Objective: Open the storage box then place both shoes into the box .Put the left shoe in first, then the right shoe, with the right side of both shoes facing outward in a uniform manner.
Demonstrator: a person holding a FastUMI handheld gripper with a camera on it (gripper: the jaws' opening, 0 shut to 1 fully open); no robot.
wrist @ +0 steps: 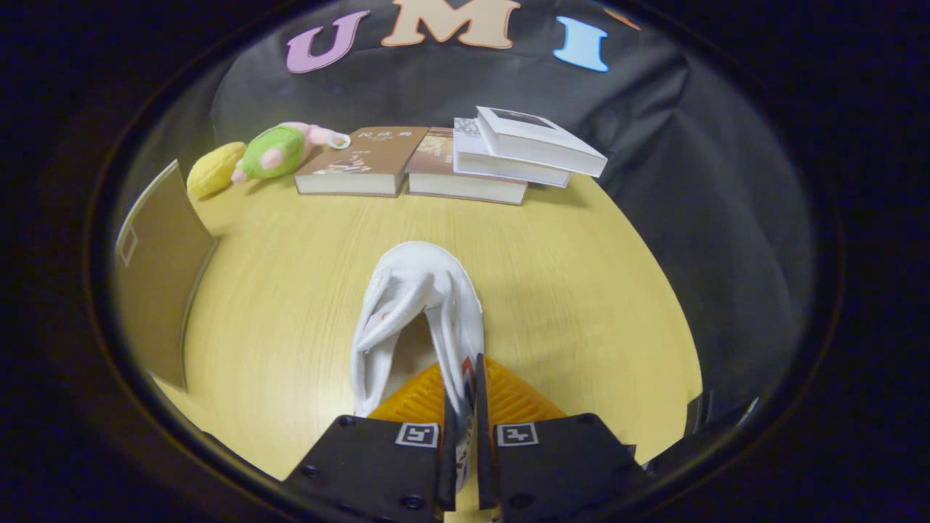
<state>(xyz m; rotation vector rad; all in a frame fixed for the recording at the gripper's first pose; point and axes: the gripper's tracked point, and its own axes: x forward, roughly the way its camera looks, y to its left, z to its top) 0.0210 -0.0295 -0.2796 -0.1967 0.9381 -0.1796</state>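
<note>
The gripper [465, 407] holds a white shoe [418, 319] by the right-hand wall of its opening. Both fingers are drawn nearly together, with that wall pinched between them, so the jaws stand narrow and closed on the shoe. The shoe points away from the fingers, toe toward the far side of the table [581, 290]. Whether it rests on the table or hangs clear of it cannot be told. Its opening faces up and the inner lining is folded and loose. An orange ribbed surface [508, 396] shows at the heel end, just above the fingers; whether it is the insole or something beneath cannot be told.

The table is of pale yellow wood grain. To the left of the shoe, well apart, stands a brown cardboard panel [156, 269], upright; whether it is a flap or wall of the box cannot be told.

Along the far side lie four books [450, 156]: two brown ones flat and side by side, two white ones stacked askew on the right-hand one. Beside them to the left lie a green and pink plush toy [280, 149] and a yellow plush [214, 168], touching each other.
</note>
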